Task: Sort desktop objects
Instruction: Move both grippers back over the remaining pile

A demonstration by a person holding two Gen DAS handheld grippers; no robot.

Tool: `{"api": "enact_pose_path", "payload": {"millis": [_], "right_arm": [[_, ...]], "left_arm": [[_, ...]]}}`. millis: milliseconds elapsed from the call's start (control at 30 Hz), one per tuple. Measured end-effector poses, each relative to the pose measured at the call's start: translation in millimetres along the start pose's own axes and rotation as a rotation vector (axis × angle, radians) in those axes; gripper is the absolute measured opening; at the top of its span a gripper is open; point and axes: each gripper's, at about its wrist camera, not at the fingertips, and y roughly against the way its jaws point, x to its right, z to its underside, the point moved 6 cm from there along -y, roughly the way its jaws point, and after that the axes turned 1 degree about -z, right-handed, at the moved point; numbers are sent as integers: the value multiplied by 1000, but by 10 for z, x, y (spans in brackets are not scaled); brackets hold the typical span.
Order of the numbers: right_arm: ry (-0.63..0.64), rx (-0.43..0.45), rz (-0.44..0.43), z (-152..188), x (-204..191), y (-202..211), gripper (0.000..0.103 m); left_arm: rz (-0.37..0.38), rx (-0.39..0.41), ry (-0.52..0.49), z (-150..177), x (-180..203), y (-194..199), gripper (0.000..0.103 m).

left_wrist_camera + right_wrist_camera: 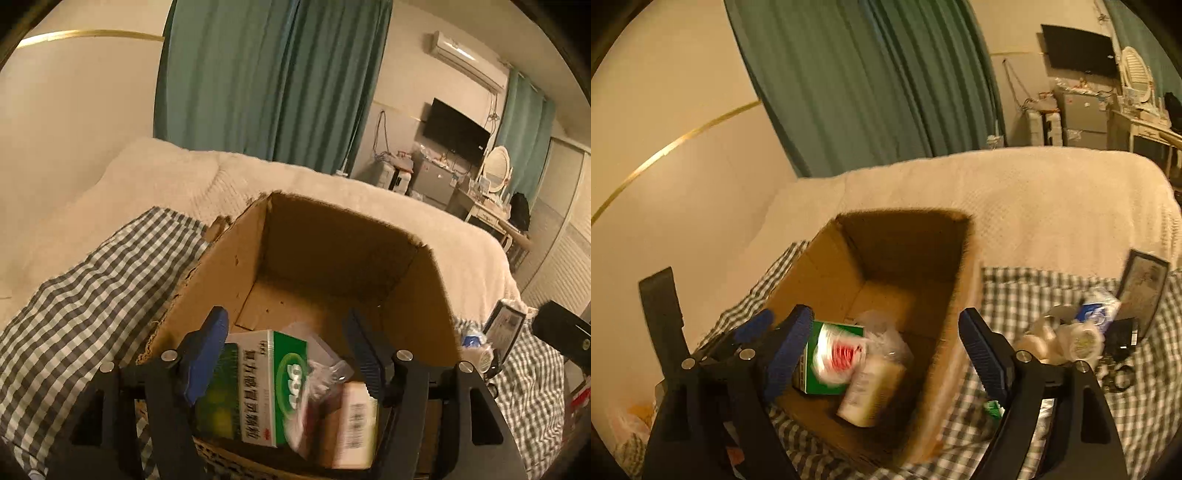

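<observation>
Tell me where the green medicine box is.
The green medicine box lies inside the cardboard box, at its near left, beside a clear plastic bag and a beige packet.

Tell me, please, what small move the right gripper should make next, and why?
Probably swing the open, empty right gripper rightward toward the loose items on the checked cloth. The cardboard box already holds the green box and packets, while that clutter sits unsorted.

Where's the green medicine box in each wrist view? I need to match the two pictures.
Left wrist: green medicine box low centre, inside the cardboard box, between the open gripper fingers.
Right wrist: green medicine box lower left of centre, inside the box.
Shared landmark: teal curtain.
</observation>
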Motion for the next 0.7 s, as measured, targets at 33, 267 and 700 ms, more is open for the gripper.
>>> {"api": "enact_pose_path", "payload": {"millis": [33, 267, 700], "right_arm": [[0, 10, 21, -3, 69, 96, 82], [-23, 72, 232, 149, 780, 1023, 84], [-123, 54, 348, 647, 1794, 1608, 88]], "left_arm": [[9, 9, -9, -15, 60, 60, 69], [226, 37, -126, 87, 959, 503, 81], [369, -135, -374, 1069, 2357, 262, 84]]}}
